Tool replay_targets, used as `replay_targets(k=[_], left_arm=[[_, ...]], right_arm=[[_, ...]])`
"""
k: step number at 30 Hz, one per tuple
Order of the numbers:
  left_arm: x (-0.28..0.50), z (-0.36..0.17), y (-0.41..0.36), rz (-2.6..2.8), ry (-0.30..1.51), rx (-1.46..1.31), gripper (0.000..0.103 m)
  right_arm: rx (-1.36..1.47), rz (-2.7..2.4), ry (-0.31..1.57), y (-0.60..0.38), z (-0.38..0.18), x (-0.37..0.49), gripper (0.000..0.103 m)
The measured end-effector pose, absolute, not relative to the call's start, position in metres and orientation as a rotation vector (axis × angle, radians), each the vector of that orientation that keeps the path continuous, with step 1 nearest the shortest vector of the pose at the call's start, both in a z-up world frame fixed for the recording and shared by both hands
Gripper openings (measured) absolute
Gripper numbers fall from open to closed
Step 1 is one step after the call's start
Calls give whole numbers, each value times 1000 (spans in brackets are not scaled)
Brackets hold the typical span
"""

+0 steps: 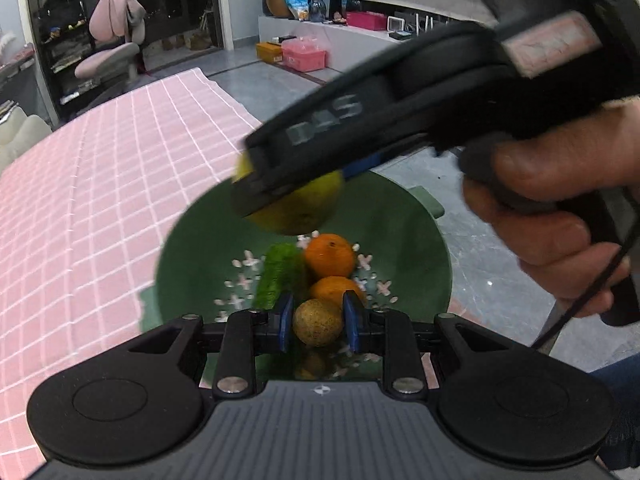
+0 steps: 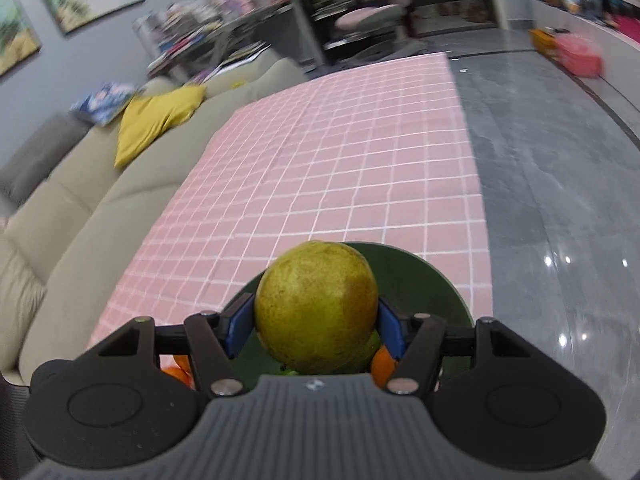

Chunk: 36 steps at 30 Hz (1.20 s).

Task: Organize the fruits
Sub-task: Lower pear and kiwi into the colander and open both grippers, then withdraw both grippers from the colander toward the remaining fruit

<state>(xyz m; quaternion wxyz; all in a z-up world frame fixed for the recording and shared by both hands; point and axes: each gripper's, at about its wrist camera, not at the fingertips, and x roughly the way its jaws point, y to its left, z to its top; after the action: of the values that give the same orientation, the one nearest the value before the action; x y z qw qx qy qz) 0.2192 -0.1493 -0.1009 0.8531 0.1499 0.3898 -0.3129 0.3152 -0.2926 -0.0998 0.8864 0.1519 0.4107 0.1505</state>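
Observation:
A green plate (image 1: 404,236) with white flowers lies on the pink checked cloth (image 1: 100,184). On it lie two oranges (image 1: 330,258), (image 1: 334,290) and a green vegetable (image 1: 280,276). My left gripper (image 1: 317,322) is shut on a small brown-yellow round fruit (image 1: 316,322) just above the plate. My right gripper (image 2: 316,330) is shut on a large yellow-green fruit (image 2: 316,306); in the left wrist view the same fruit (image 1: 296,208) hangs over the plate's far half. The plate rim (image 2: 424,280) and oranges (image 2: 382,364) show below it.
A beige sofa (image 2: 80,208) with a yellow cushion (image 2: 156,120) runs along the table's left side. Grey tiled floor (image 2: 552,184) is to the right, with pink and yellow boxes (image 1: 304,56). A pink chair (image 1: 112,44) stands beyond the table.

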Motion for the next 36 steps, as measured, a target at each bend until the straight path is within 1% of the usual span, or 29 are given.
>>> replay_targets(k=[3,8,15,16,18,19,21,22,23,24,25,26,28,30,32,34,36], left_arm=[[222,-108,-157,-669,836,311,30],[226,-122,-166,-679,852,346,30],[234,-125,-170,-672,883,344,30],[234,-124,-170,-667,883,346,33],[232,-120,-172,-658,882,351,51],[233,-118,-171,-658,884,343,55],[231,-112,-167,-660,882,314,67],[230,-108,-166,-662,880,300,71],[227,-104,-163,-664,872,283,76],[224,-100,-160,-661,860,272,79],[219,-95,-155,-659,844,261,79],[215,-90,-150,-660,838,252,79],[208,-81,-140,-651,827,234,79],[197,-69,-124,-621,808,217,79],[187,-58,-103,-575,798,188,79],[177,-51,-81,-518,795,153,80],[163,-48,-60,-456,797,117,80]], right_arm=[[263,338,875,-291,-110,332,61],[259,340,920,-290,-124,352,61],[184,333,942,-284,-134,355,62],[181,333,944,-283,-134,355,62],[187,328,951,-284,-135,357,63],[181,322,961,-284,-135,356,63],[152,301,987,-284,-133,354,63],[137,286,996,-285,-132,352,63],[121,272,1002,-287,-131,348,67],[120,275,995,-289,-128,344,71],[128,295,977,-292,-124,339,79],[136,304,959,-294,-120,334,91],[132,293,924,-297,-111,324,92],[143,246,900,-301,-103,312,90],[184,198,863,-306,-92,296,85],[223,167,821,-308,-81,275,83],[249,147,779,-302,-72,251,82]])
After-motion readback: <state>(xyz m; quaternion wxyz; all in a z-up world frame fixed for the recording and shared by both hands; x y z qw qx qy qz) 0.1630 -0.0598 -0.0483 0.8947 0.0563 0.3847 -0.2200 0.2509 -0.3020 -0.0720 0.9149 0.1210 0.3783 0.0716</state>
